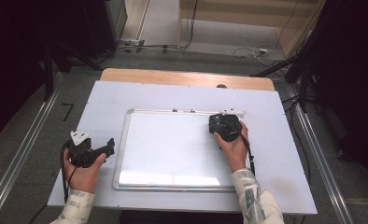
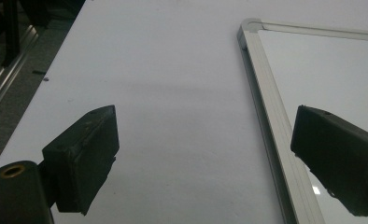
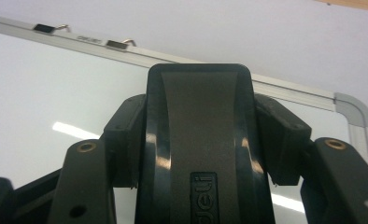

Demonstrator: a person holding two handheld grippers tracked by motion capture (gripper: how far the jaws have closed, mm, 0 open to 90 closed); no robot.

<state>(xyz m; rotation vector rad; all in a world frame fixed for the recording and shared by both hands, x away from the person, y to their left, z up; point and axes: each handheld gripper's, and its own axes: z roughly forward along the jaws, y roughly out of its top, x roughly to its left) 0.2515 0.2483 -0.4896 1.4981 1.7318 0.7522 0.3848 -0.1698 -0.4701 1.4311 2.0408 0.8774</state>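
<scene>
The left tool (image 1: pixel 108 144) rested on the worktop (image 1: pixel 102 100) beside the whiteboard's left frame, jaws wide apart and empty. The right tool (image 3: pixel 198 154) was clamped on a black eraser (image 3: pixel 198 121), pads pressing both its flanks. The eraser sat over the whiteboard (image 1: pixel 168 144), near its far right corner and just short of the top frame. Judged: the eraser is light, rigid plastic, glossy and somewhat slippery; the side grip across its waist suits it. The board appeared stiff, flat and smooth.
</scene>
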